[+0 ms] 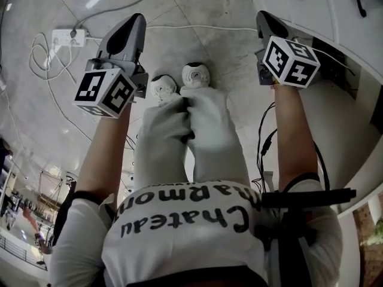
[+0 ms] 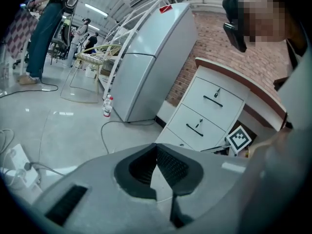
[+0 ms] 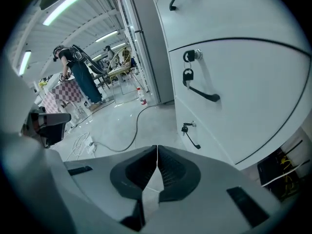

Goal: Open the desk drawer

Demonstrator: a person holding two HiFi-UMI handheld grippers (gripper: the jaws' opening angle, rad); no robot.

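The white desk unit (image 3: 253, 82) fills the right of the right gripper view, with stacked drawers. Its middle drawer has a black handle (image 3: 204, 94) and keys hanging from a lock (image 3: 188, 74); a lower handle (image 3: 191, 138) sits below. My right gripper (image 3: 157, 151) is shut with nothing in it, a short way off the drawer fronts. My left gripper (image 2: 157, 148) is also shut and holds nothing; it looks across the floor at the same drawers (image 2: 210, 100). In the head view the left gripper (image 1: 133, 21) and right gripper (image 1: 266, 18) point down beside the desk (image 1: 335, 17).
A grey fridge (image 2: 151, 57) stands left of the desk with a bottle (image 2: 107, 106) at its foot. A power strip (image 1: 67, 37) and loose cables (image 3: 134, 126) lie on the floor. The person's shoes (image 1: 179, 79) are between the grippers. People stand far off (image 3: 80, 77).
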